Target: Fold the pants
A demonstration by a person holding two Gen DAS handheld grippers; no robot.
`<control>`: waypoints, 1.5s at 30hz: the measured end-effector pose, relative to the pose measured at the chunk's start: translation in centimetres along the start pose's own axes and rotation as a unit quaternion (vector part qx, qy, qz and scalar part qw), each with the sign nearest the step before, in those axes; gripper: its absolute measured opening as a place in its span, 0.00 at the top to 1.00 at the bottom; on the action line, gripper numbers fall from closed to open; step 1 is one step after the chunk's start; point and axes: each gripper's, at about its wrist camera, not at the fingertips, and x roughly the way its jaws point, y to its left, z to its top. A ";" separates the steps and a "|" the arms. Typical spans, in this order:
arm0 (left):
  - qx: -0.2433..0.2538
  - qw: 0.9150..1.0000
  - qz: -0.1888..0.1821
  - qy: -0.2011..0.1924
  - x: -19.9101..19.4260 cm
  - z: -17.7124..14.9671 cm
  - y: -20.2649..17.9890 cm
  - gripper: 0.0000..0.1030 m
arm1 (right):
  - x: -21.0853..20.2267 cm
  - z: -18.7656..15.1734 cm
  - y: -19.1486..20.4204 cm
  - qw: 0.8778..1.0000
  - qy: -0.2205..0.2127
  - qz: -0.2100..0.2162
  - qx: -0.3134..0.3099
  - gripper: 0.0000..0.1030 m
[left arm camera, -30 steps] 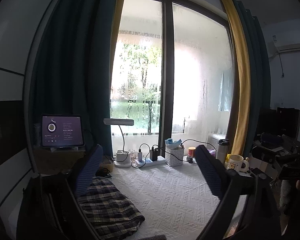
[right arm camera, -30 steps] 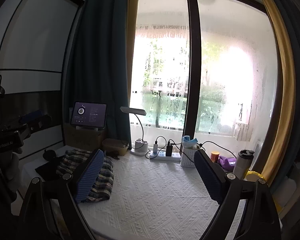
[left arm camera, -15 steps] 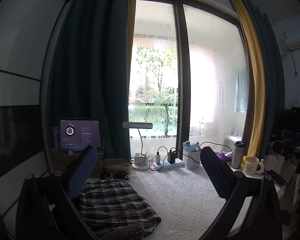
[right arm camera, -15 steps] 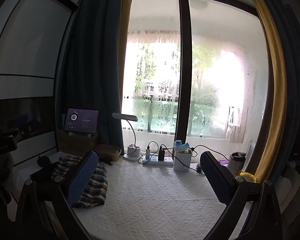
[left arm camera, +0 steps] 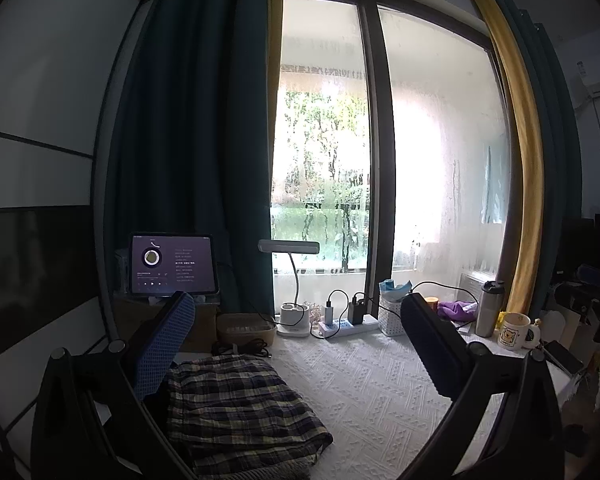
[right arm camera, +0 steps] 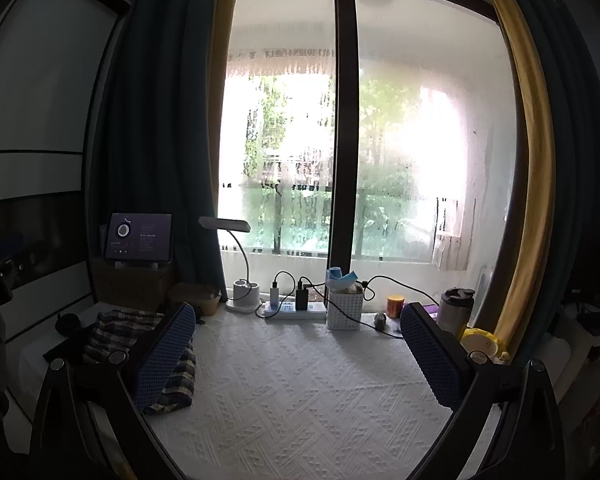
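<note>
The plaid pants (left arm camera: 240,408) lie folded in a compact stack on the white textured cloth (left arm camera: 380,392), at the lower left of the left wrist view. My left gripper (left arm camera: 296,356) is open and empty, held above the cloth just right of the pants. In the right wrist view the pants (right arm camera: 132,344) lie at the left, partly behind the left finger. My right gripper (right arm camera: 296,360) is open and empty above the cloth (right arm camera: 300,392), apart from the pants.
Along the window stand a tablet (left arm camera: 172,266) on a box, a desk lamp (left arm camera: 294,284), a power strip (left arm camera: 348,326) with chargers and cables, a white basket (right arm camera: 343,310), a steel tumbler (left arm camera: 489,308) and a mug (left arm camera: 516,330). Curtains hang at both sides.
Both grippers have drawn back and tilted a little, so the pants and the window sit further right in the left view. The pants have not moved. Both stay open.
</note>
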 end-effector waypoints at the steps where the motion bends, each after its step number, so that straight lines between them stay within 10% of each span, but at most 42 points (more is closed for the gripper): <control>1: 0.000 1.000 0.000 0.001 0.0 0.0 0.0 0.01 | 0.0 0.0 -0.1 1.000 0.001 -0.001 0.001 0.00; 45: -0.001 1.000 -0.006 0.011 0.1 0.0 -0.5 0.01 | 0.2 -0.2 -0.4 1.000 0.006 -0.003 0.007 0.00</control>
